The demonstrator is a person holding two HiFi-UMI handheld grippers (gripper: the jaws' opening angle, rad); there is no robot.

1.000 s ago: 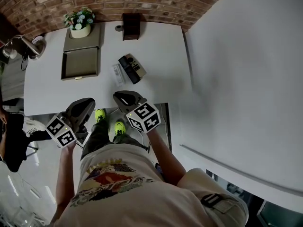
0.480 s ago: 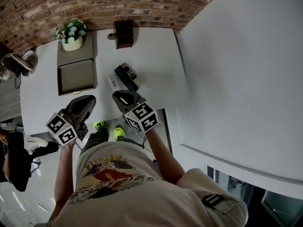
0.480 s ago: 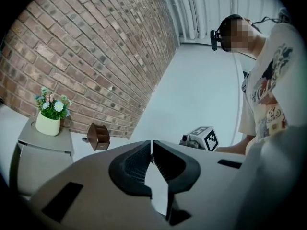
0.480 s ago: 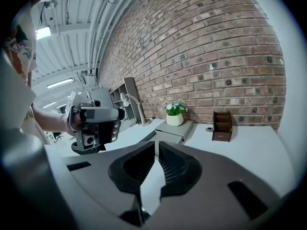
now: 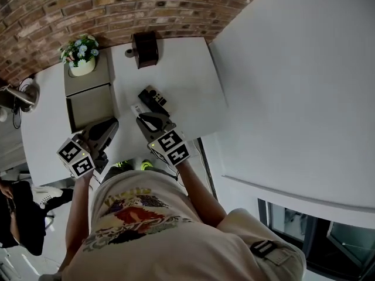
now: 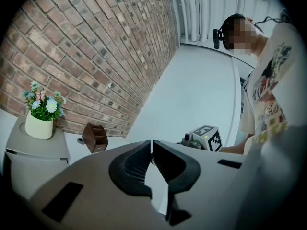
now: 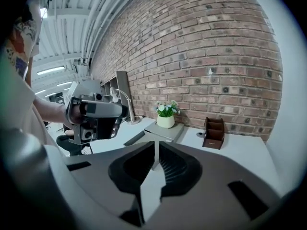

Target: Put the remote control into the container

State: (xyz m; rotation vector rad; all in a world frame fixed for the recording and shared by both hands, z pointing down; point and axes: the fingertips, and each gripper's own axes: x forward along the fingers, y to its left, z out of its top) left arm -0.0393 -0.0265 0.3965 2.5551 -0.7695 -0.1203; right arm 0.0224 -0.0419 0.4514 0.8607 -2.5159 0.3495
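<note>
- The table [image 5: 187,81] is white. Its far edge stands against a brick wall [image 5: 88,10], and a plain white wall [image 5: 293,86] runs along its right edge.
- The remote control [image 5: 153,100] is dark and lies flat on bare tabletop about midway between the left and right edges, nearer the near edge. It is outside the container.
- The container [image 5: 88,105] is a grey open tray toward the left edge, well apart from the remote control. A flower pot [image 5: 79,56] stands on its closed far part.
- A brown organiser [image 5: 145,48] stands at the far edge, by the brick wall.
- A metal desk lamp [image 5: 17,95] stands at the left edge.
- The left gripper [image 5: 111,123] hangs over the near edge, beside the container's near right corner. Its 2 jaws are clenched together with nothing between them.
- The right gripper [image 5: 141,117] hangs over the near edge, just short of the remote control. Its 2 jaws are clenched and empty.
</note>
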